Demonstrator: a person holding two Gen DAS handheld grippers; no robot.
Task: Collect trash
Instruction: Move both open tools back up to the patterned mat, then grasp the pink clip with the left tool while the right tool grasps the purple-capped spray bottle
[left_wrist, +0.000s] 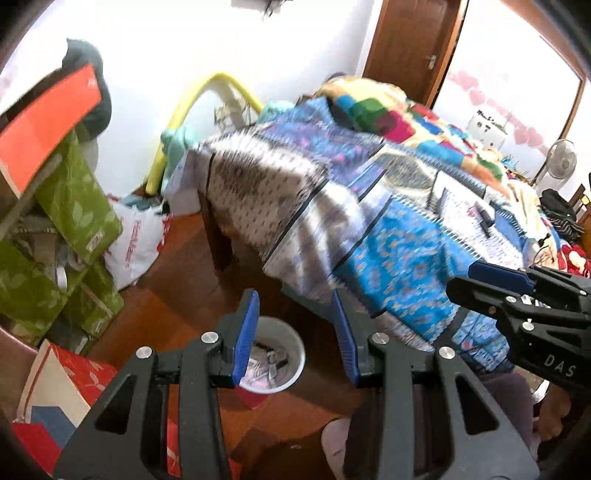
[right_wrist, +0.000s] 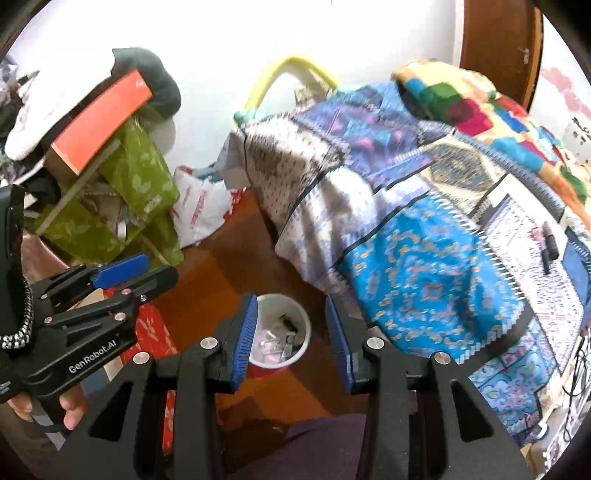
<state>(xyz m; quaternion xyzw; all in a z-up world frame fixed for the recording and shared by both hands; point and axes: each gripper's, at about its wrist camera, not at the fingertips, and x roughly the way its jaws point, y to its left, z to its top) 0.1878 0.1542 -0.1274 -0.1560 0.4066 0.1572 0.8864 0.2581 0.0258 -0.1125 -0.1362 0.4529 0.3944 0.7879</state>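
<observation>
Both hand-held grippers above the bin, nothing held.

White trash bin (right_wrist: 282, 330) stands on the wood floor (right_wrist: 221, 243) by the bed (right_wrist: 424, 258) corner, already holding scraps, likely parked there as the drop point. Left hand-held gripper (left_wrist: 295, 332) jaws spread, empty; right hand-held gripper (right_wrist: 291, 338) likewise. Bin lies below and ahead, framed between each pair of fingers, well apart.

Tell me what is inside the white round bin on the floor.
The white round bin holds crumpled pale pink and clear wrappers with some dark scraps. What lies beneath them, and the bin's bottom, is covered.
</observation>
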